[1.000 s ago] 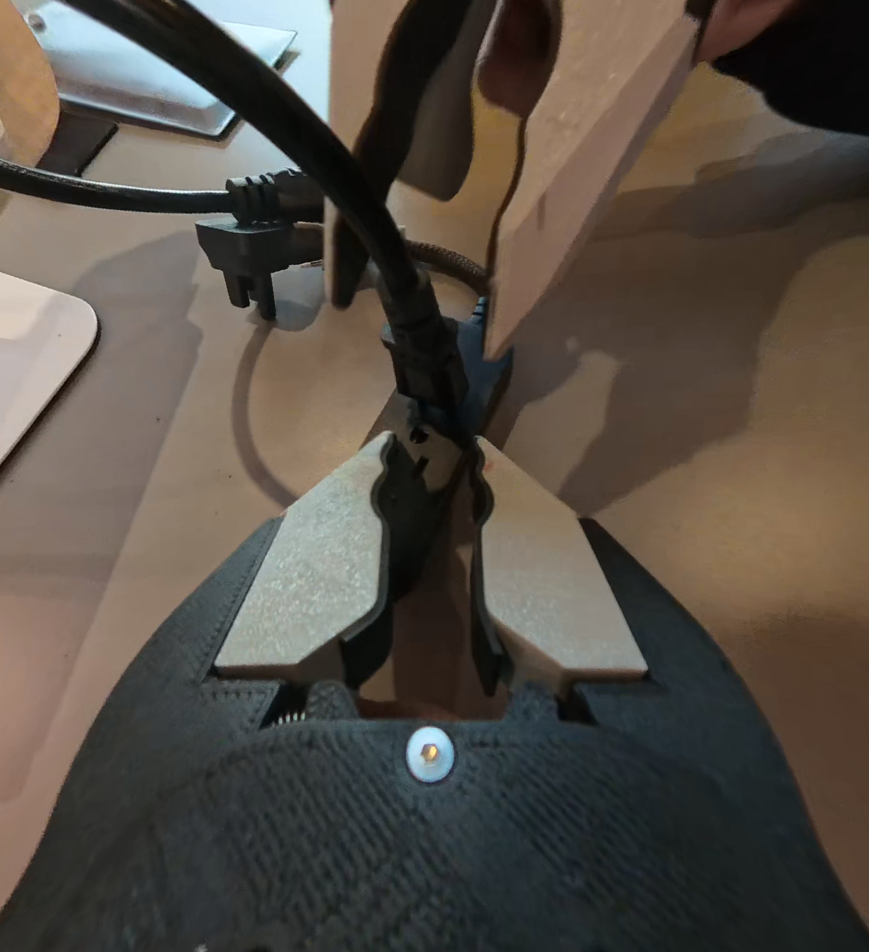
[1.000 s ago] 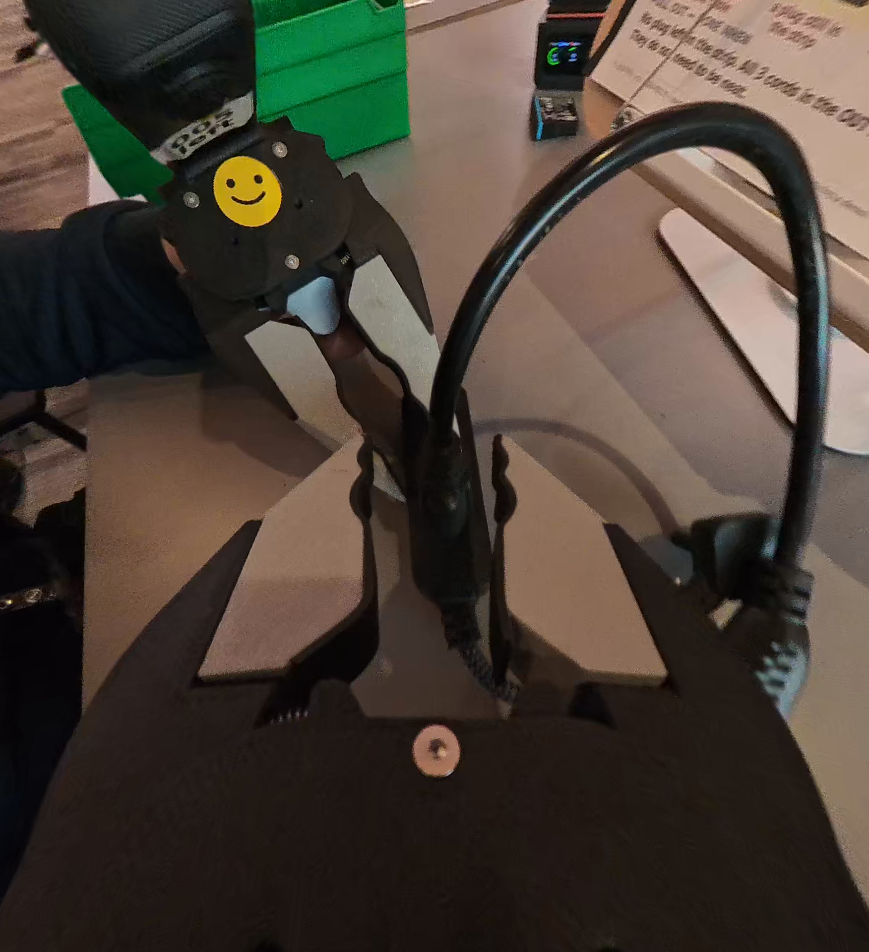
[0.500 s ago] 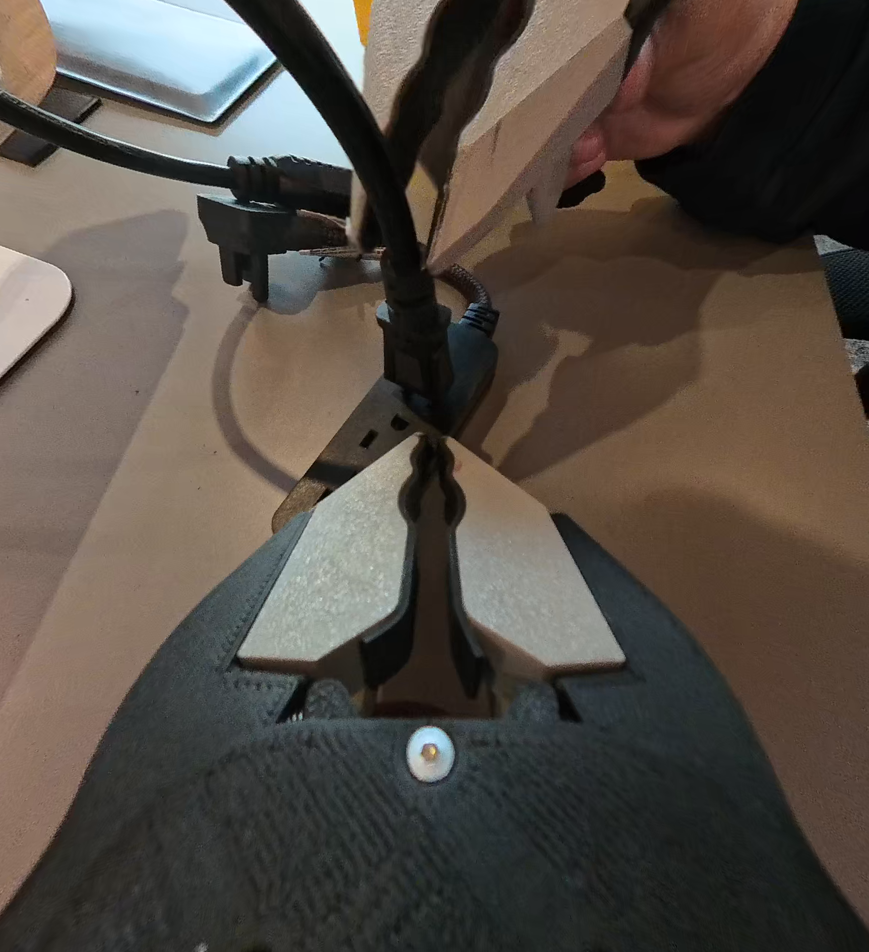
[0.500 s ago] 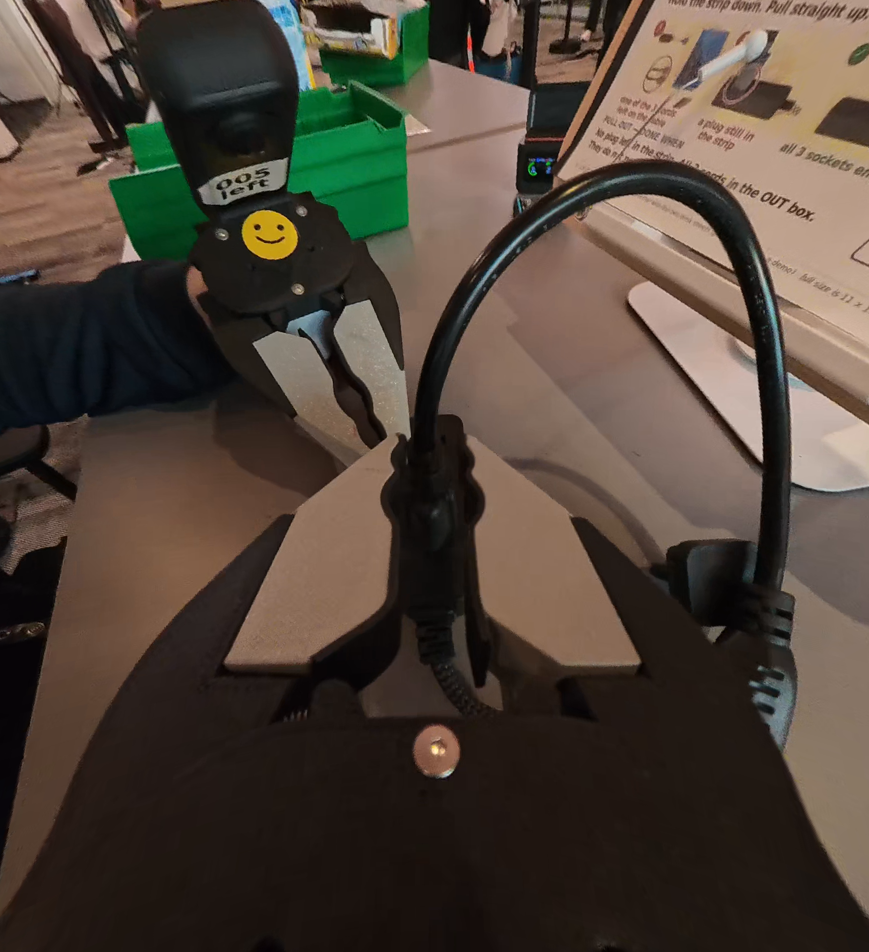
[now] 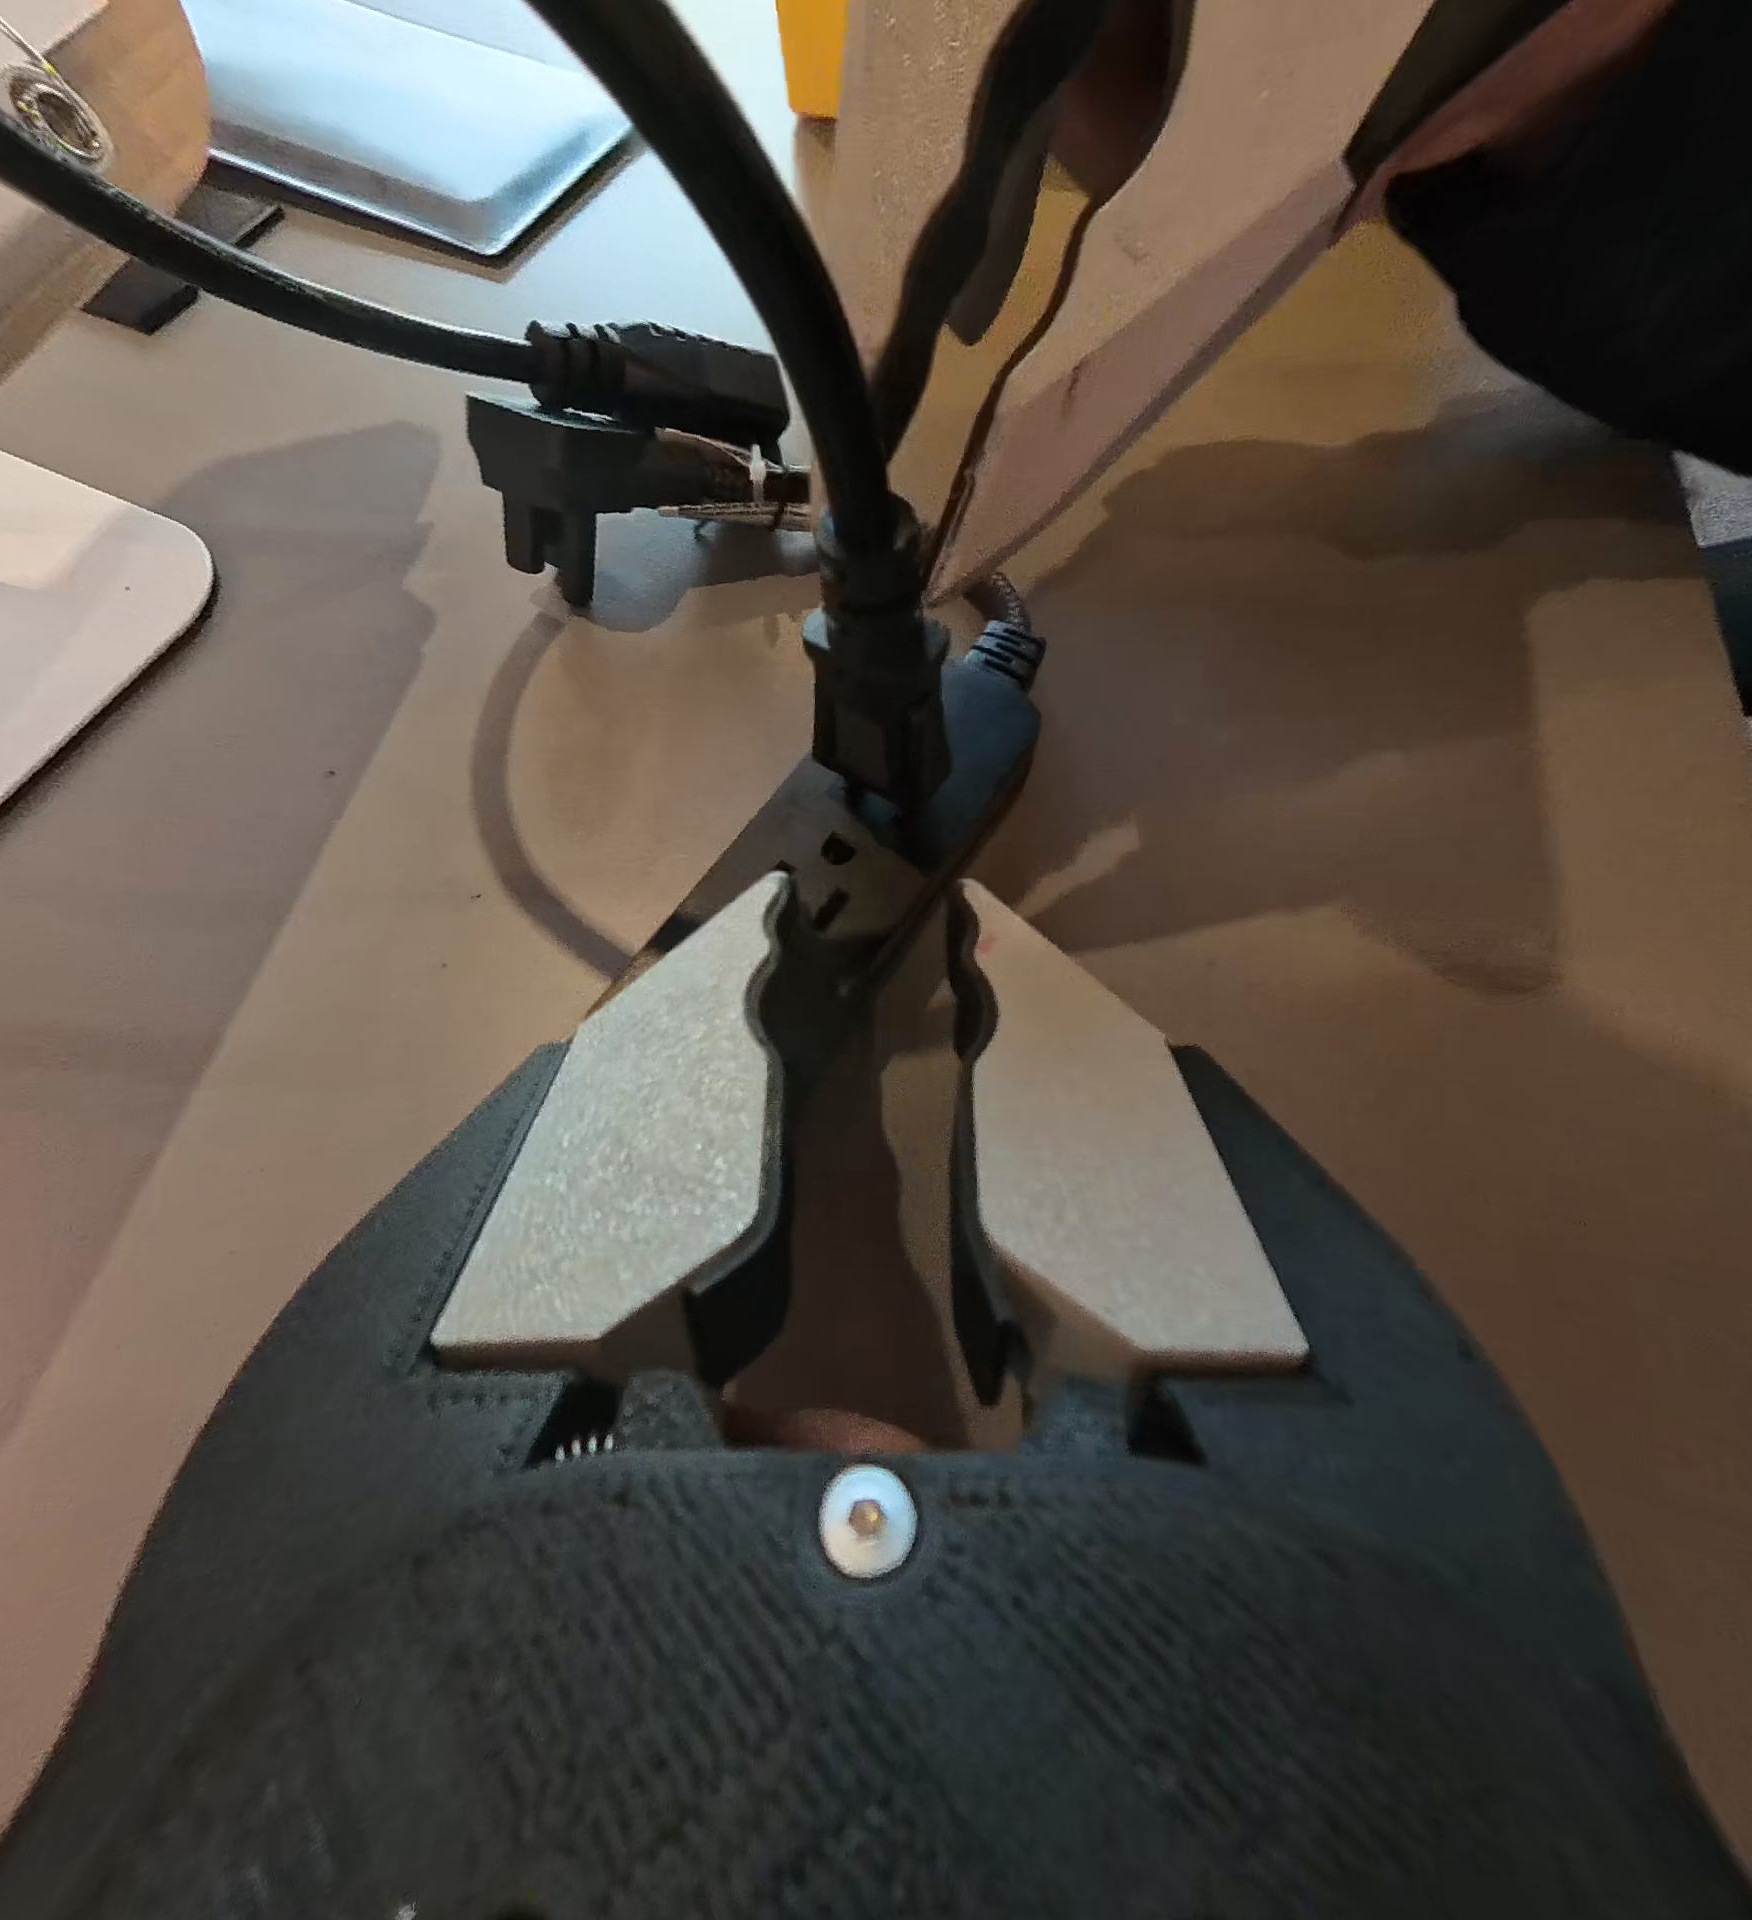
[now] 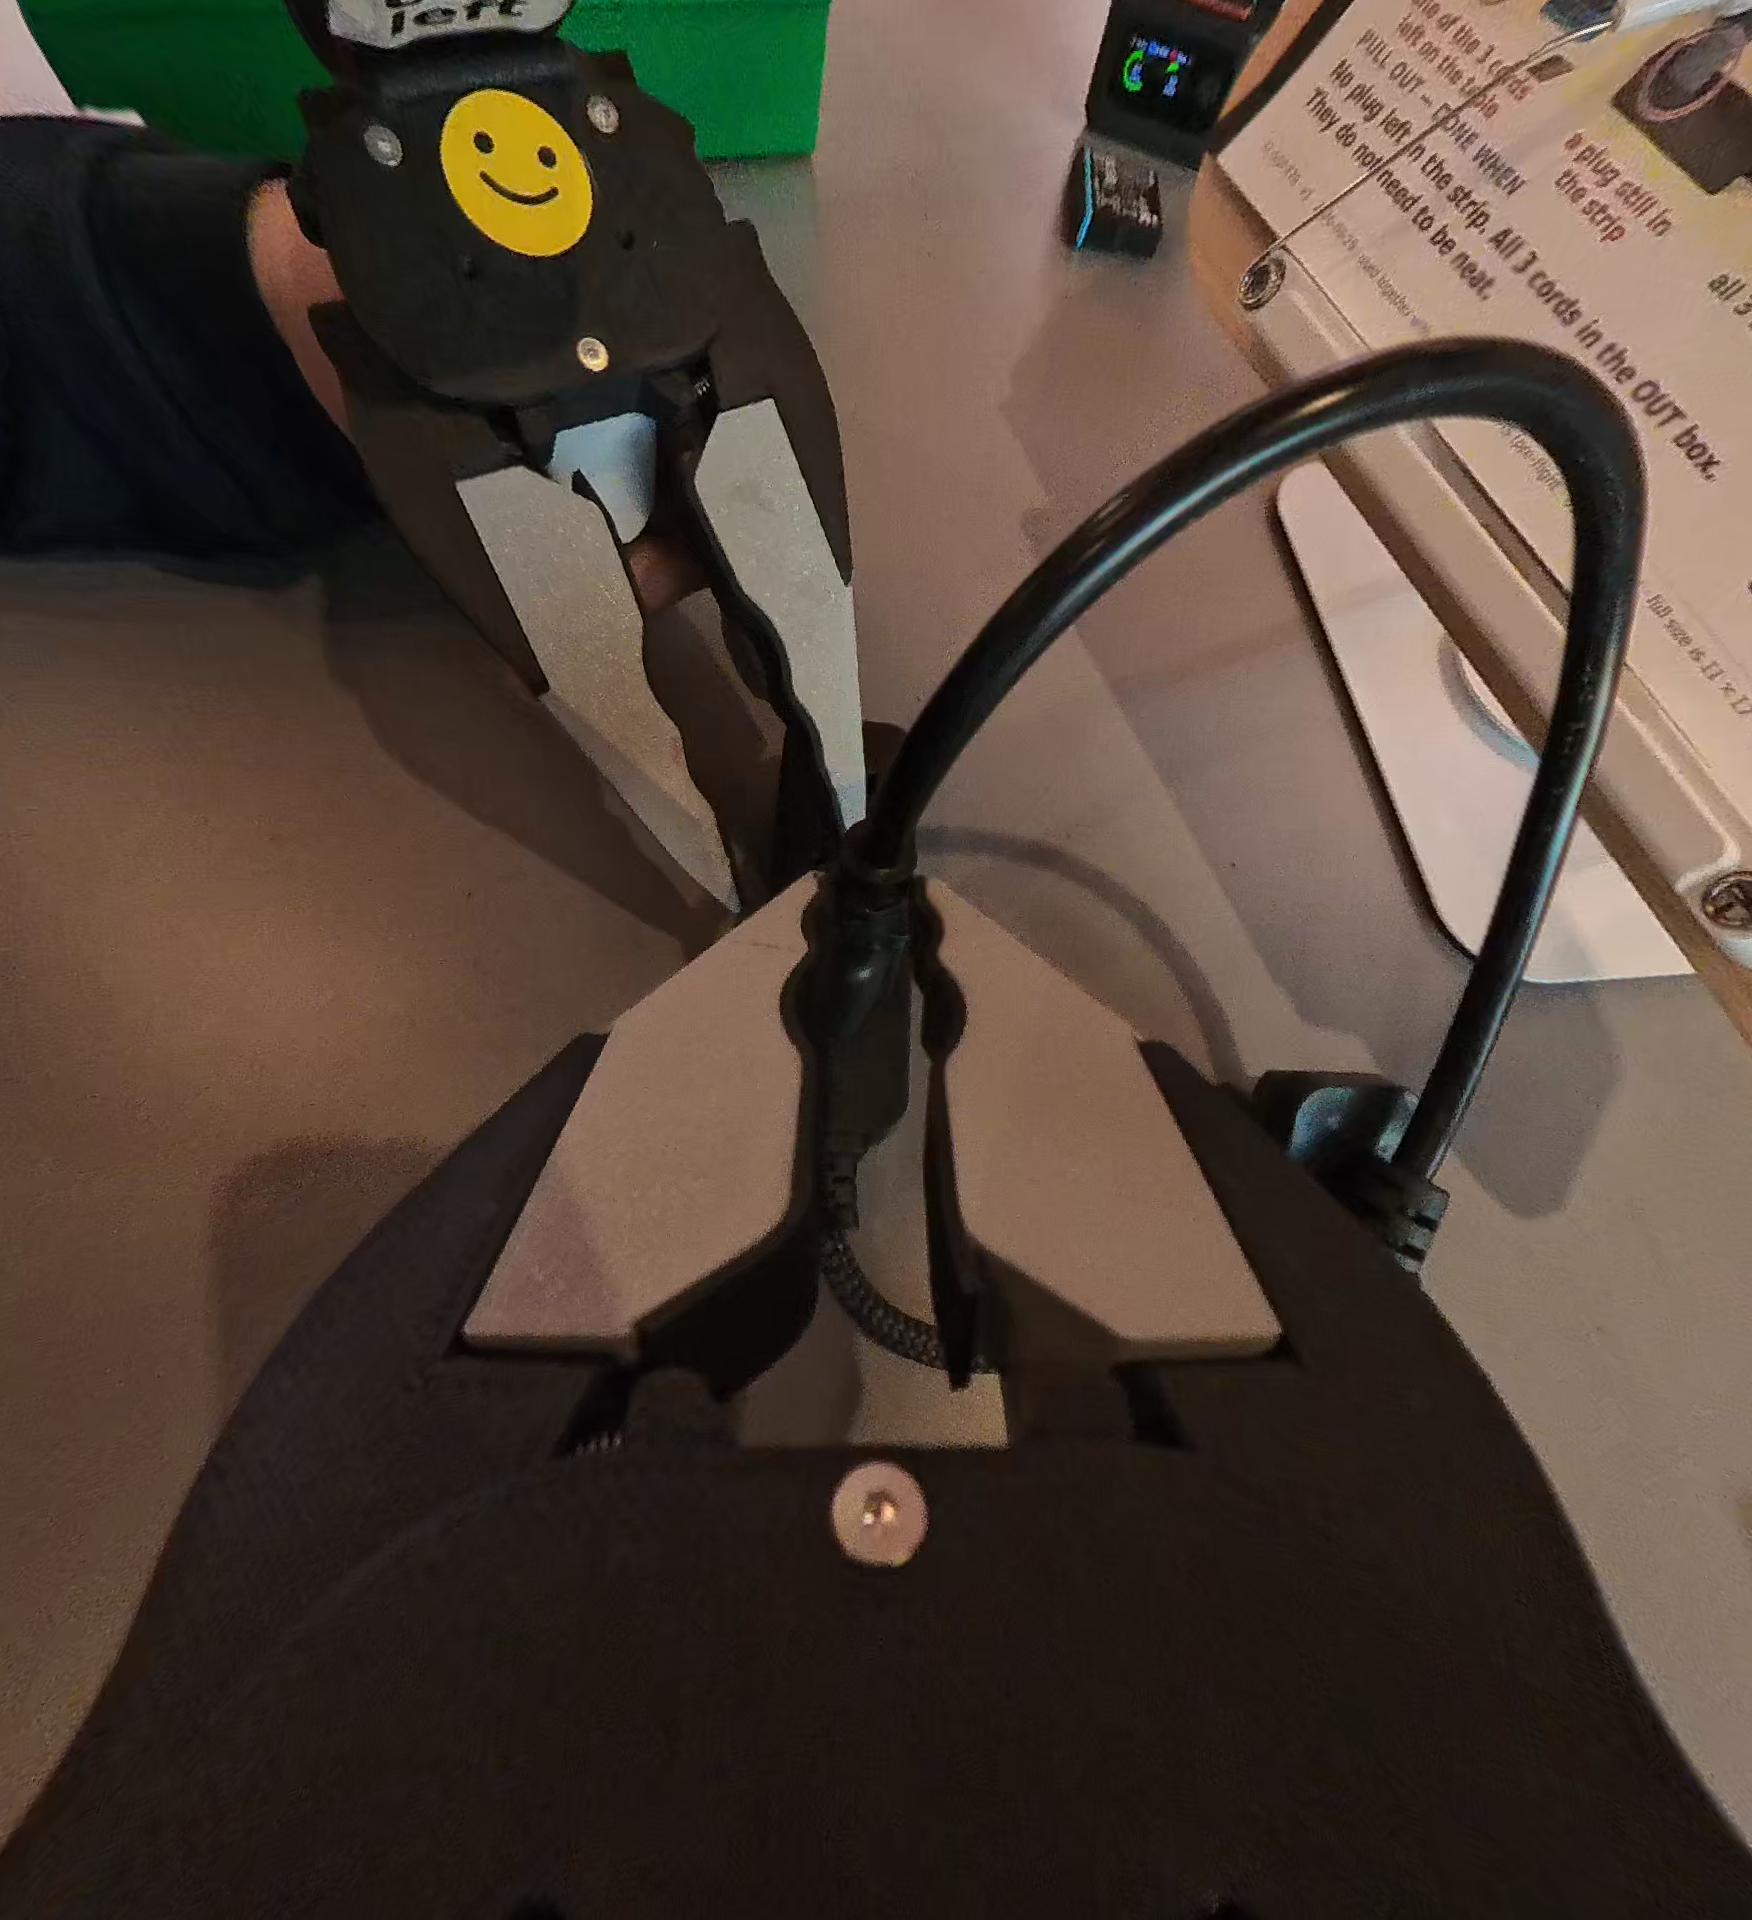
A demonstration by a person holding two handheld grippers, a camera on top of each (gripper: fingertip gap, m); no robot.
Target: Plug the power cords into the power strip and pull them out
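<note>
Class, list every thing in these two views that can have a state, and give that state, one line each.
left gripper, jaws open over the power strip's end.
right gripper, jaws shut on the plug.
plug, upright in the strip's end socket.
power strip, flat on the table, next socket empty.
loose plug, unplugged, lying on the table.
small screen, lit.

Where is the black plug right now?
In the left wrist view, the black plug stands in the power strip, just beyond the open left gripper; the right gripper grips it.

Black textured gripper [image 5: 867,914] bodies, grey fingers [image 5: 643,1143], silver screw [image 5: 867,1522], yellow smiley sticker [image 6: 516,171], dark sleeve [image 6: 93,343].
</note>
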